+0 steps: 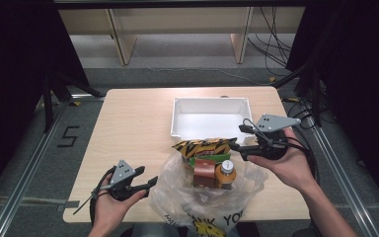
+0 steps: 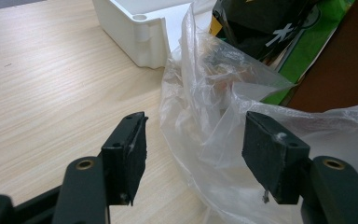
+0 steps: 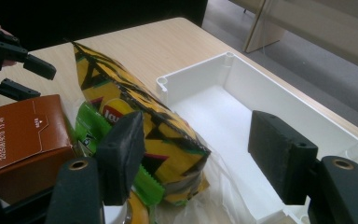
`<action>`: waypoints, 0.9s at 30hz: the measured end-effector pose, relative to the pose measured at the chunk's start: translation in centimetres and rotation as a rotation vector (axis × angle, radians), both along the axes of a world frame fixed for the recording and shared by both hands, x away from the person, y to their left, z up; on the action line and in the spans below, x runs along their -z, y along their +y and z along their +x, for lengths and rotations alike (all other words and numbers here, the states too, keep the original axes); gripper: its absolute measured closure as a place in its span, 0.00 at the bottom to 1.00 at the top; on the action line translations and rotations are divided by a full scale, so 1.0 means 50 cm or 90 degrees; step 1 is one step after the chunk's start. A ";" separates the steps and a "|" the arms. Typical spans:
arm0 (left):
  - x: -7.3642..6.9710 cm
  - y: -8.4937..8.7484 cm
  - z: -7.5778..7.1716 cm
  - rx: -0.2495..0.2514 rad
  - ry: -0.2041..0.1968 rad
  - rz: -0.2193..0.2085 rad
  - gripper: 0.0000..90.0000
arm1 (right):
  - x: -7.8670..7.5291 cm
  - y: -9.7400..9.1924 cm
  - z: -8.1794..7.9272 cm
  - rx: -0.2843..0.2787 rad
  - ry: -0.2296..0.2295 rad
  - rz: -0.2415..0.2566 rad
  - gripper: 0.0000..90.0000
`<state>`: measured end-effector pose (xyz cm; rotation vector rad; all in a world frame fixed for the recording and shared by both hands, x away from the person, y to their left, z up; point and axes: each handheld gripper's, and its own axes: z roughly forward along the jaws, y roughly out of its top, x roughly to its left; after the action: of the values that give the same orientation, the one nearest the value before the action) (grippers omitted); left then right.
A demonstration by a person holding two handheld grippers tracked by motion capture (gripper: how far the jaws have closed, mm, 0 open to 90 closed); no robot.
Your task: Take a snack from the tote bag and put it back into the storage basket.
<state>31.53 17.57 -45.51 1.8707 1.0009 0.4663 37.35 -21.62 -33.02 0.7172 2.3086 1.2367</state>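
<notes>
1. At the near edge of the wooden table (image 1: pixel 128 123), a clear plastic bag (image 1: pixel 202 197) with yellow print slumps open, and groceries stand up out of its mouth.
2. Just left of the bag, the left gripper (image 1: pixel 150 182) hovers with its jaws wide and nothing between them; in the left gripper view the bag's film (image 2: pixel 205 116) lies just ahead of the pads, untouched.
3. Inside the bag stand a brown carton (image 1: pixel 205 173), a bottle of orange drink (image 1: pixel 225 174) and a green packet (image 1: pixel 209 159).
4. On top of these lies the yellow-and-black chip bag (image 1: pixel 205 146), tilted, its far end toward the tray.
5. At its right end, the right gripper (image 1: pixel 237 149) has its jaws spread wide, with no hold on the chip bag.
6. Beyond stands the white plastic tray (image 1: pixel 177 118), empty.
7. It looks like unpacking into the tray; next, I judge, the right gripper must close on the chip bag while the left steadies the film.
</notes>
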 end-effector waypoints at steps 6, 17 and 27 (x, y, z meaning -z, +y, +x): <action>0.001 -0.001 0.002 0.009 0.001 0.004 0.43 | -0.004 0.012 0.009 -0.014 -0.011 -0.011 0.40; 0.003 -0.001 -0.002 0.003 0.002 -0.001 0.43 | 0.009 0.066 0.031 -0.053 0.021 -0.041 0.38; 0.004 -0.003 -0.003 0.009 0.001 -0.001 0.43 | 0.029 0.086 0.044 -0.059 0.053 -0.069 0.40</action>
<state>31.38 17.43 -45.69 1.8758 0.9886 0.4553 39.53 -17.30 -34.48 0.6415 2.4808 1.1295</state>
